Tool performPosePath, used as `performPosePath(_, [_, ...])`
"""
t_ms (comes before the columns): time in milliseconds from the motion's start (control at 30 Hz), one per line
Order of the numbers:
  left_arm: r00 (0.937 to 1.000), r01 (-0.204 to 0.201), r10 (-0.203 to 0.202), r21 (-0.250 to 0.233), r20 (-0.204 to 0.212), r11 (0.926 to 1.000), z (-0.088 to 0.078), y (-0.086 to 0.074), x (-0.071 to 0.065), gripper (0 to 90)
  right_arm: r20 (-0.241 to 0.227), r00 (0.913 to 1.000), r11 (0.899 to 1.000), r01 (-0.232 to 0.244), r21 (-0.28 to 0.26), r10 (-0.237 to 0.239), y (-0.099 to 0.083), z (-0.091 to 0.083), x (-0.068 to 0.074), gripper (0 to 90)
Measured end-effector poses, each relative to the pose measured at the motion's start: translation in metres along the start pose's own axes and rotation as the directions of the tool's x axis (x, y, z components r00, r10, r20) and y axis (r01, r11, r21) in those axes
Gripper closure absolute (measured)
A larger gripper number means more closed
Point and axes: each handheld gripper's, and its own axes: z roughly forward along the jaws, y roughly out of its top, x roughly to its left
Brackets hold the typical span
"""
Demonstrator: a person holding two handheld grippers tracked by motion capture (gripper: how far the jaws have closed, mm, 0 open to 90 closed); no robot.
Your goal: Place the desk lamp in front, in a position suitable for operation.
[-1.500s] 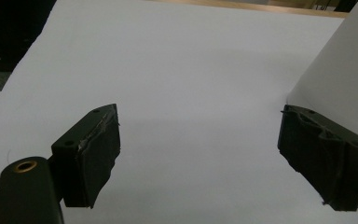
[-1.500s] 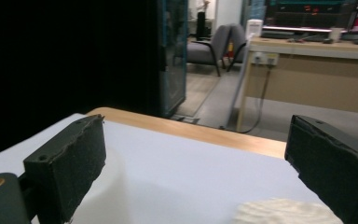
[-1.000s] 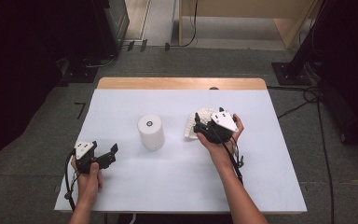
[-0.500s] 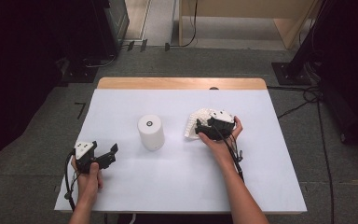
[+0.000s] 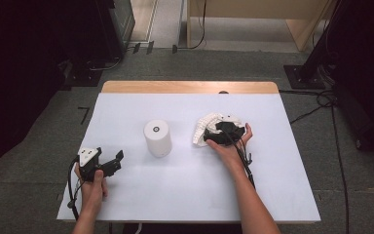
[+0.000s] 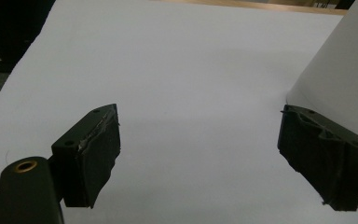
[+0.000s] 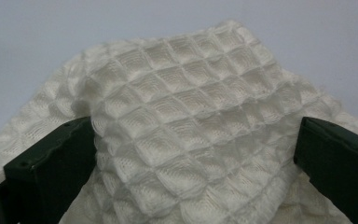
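The two black jaws of the hand-held gripper point(image 6: 198, 116) are seen rising from the bottom, set wide apart. Nothing is held between them, and bare white table point(image 6: 191, 60) is seen in the gap. A white tube point(image 6: 340, 70) is seen at the right edge. One jaw is placed just in front of the white tube, and the other is kept well apart from it. A strip of wood point(image 6: 261, 4) is seen along the table's far edge, behind the white tube.

The high view looks down on the table point(image 5: 126, 195); gripper views sit low, the right close over the cloth point(image 7: 177, 126) both share.
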Motion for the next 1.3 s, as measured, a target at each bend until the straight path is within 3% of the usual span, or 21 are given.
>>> performPosePath(133, [1.0000,-0.005,0.005,0.003,-0.002,1.0000,0.000,0.000,0.000,13.8,-0.012,0.9998,0.998,-0.017,0.065,0.017,0.001,0.005,-0.002,0.0])
performPosePath(267, [1.0000,0.000,0.000,0.002,0.000,1.0000,0.000,0.000,0.000,13.8,-0.009,0.9997,0.997,0.022,0.080,-0.021,0.001,0.005,0.000,7.1])
performPosePath(433, [0.9999,0.010,-0.010,0.000,0.004,1.0000,0.000,0.000,0.001,13.8,-0.004,0.9997,0.997,0.023,0.073,-0.023,0.000,0.002,-0.002,17.9])
performPosePath(500, [0.9999,0.011,-0.011,0.002,0.008,0.9999,0.000,0.000,0.002,13.8,-0.001,0.9996,0.998,0.028,0.049,-0.028,-0.002,0.000,0.000,25.5])
performPosePath(533, [0.9999,0.014,-0.014,0.001,0.009,0.9999,0.000,0.000,0.002,13.8,-0.003,0.9990,0.998,0.044,0.037,-0.044,-0.003,-0.001,0.002,35.1])
performPosePath(567, [0.9998,0.014,-0.014,0.001,0.010,0.9999,0.000,0.000,0.002,13.8,-0.003,0.9990,0.998,0.044,0.037,-0.044,-0.003,-0.001,0.002,35.1])
performPosePath(600, [0.9998,0.018,-0.018,-0.001,0.011,0.9998,0.000,0.000,0.003,13.9,-0.005,0.9988,0.998,0.048,0.031,-0.048,-0.004,-0.002,0.002,41.5])
performPosePath(633, [0.9997,0.022,-0.022,-0.002,0.010,0.9998,0.000,0.000,0.003,13.9,0.007,0.9983,0.998,0.057,0.014,-0.057,-0.006,-0.005,0.003,57.4])
performPosePath(667, [0.9998,0.020,-0.020,-0.001,0.008,0.9998,0.000,0.000,0.003,13.8,0.018,0.9984,0.999,0.053,0.005,-0.053,-0.006,-0.005,0.003,64.4])
performPosePath(700, [0.9998,0.020,-0.020,-0.001,0.008,0.9998,0.000,0.000,0.003,13.8,0.018,0.9984,0.999,0.053,0.005,-0.053,-0.006,-0.005,0.003,64.4])
performPosePath(733, [0.9998,0.016,-0.016,0.001,0.007,0.9999,0.000,0.000,0.002,13.8,0.028,0.9987,0.999,0.043,0.001,-0.043,-0.007,-0.006,0.001,69.6])
performPosePath(800, [0.9999,0.015,-0.015,0.003,0.006,0.9999,0.000,0.000,0.002,13.9,-0.001,0.9999,1.000,-0.014,-0.010,0.014,-0.007,-0.008,-0.006,75.2])
performPosePath(867, [0.9998,0.017,-0.017,0.001,0.004,0.9998,0.000,0.000,0.002,13.9,-0.037,0.9979,0.998,-0.055,-0.026,0.054,-0.008,-0.011,-0.013,77.6])
performPosePath(900, [0.9998,0.018,-0.018,0.001,0.004,0.9998,0.000,0.000,0.002,13.9,-0.029,0.9978,0.998,-0.060,-0.033,0.060,-0.009,-0.015,-0.014,77.7])
performPosePath(1033, [0.9998,0.018,-0.018,0.000,0.004,0.9998,0.000,0.000,0.002,13.8,-0.023,0.9990,0.996,-0.041,-0.076,0.040,-0.011,-0.043,-0.014,77.7])
performPosePath(1067, [0.9998,0.018,-0.018,0.000,0.004,0.9998,0.000,0.000,0.002,13.9,-0.023,0.9990,0.996,-0.041,-0.076,0.040,-0.011,-0.043,-0.014,77.7])
performPosePath(1133, [0.9999,0.015,-0.015,0.002,0.002,0.9999,0.001,0.000,0.002,13.9,-0.032,0.9983,0.993,-0.052,-0.107,0.049,-0.018,-0.072,-0.013,76.3])
performPosePath(1233, [1.0000,0.007,-0.007,0.004,-0.002,1.0000,0.001,0.000,0.001,13.9,-0.080,0.9951,0.998,-0.060,-0.025,0.058,-0.029,-0.072,-0.017,68.7])
performPosePath(1300, [1.0000,0.004,-0.004,0.006,-0.005,1.0000,0.001,0.000,0.000,13.9,-0.084,0.9956,0.999,-0.043,-0.014,0.041,-0.034,-0.070,-0.018,64.7])
